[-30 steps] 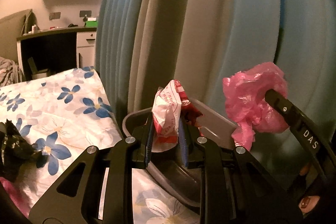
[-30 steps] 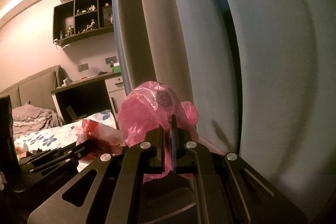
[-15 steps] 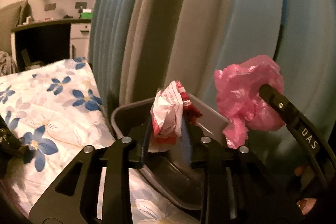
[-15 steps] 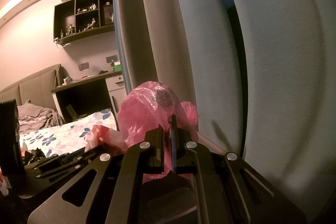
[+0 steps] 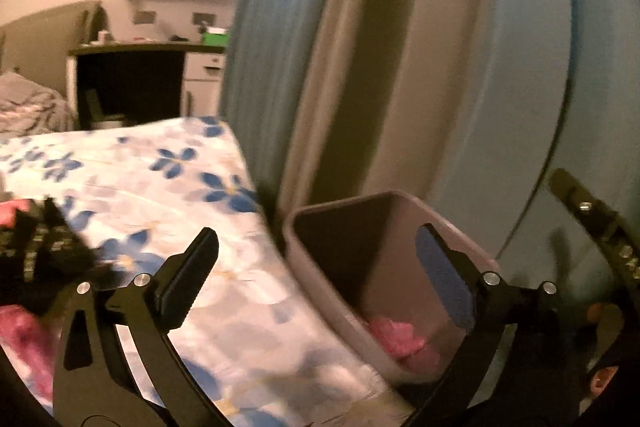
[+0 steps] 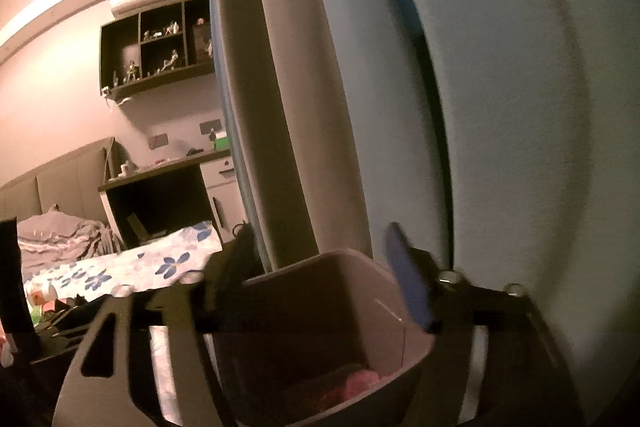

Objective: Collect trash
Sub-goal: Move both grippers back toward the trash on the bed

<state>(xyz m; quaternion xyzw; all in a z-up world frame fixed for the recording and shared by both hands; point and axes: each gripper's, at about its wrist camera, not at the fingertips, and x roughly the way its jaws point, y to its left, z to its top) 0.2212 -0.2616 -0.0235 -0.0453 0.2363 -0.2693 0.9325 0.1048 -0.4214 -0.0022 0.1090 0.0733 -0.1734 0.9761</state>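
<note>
A grey rectangular bin (image 5: 404, 203) stands between the bed and the curtain; it also shows in the right wrist view (image 6: 328, 263). A crumpled pink plastic bag (image 5: 396, 335) lies at its bottom and shows in the right wrist view (image 6: 360, 383) too. My left gripper (image 5: 320, 267) is open and empty, with its jaws spread above the bin's near rim. My right gripper (image 6: 320, 263) is open and empty above the bin; one of its fingers (image 5: 592, 223) shows at the right of the left wrist view. The red-and-white wrapper is hidden.
A bed with a blue-flowered sheet (image 5: 168, 187) lies left of the bin. A black bag (image 5: 36, 251) and pink trash (image 5: 24, 331) lie on it at the left. Blue and beige curtains (image 5: 400, 47) hang close behind the bin. A desk (image 5: 132, 83) stands further back.
Both grippers opened. The red-and-white wrapper left the left gripper and the pink bag left the right gripper and dropped into the bin. The left view swung left.
</note>
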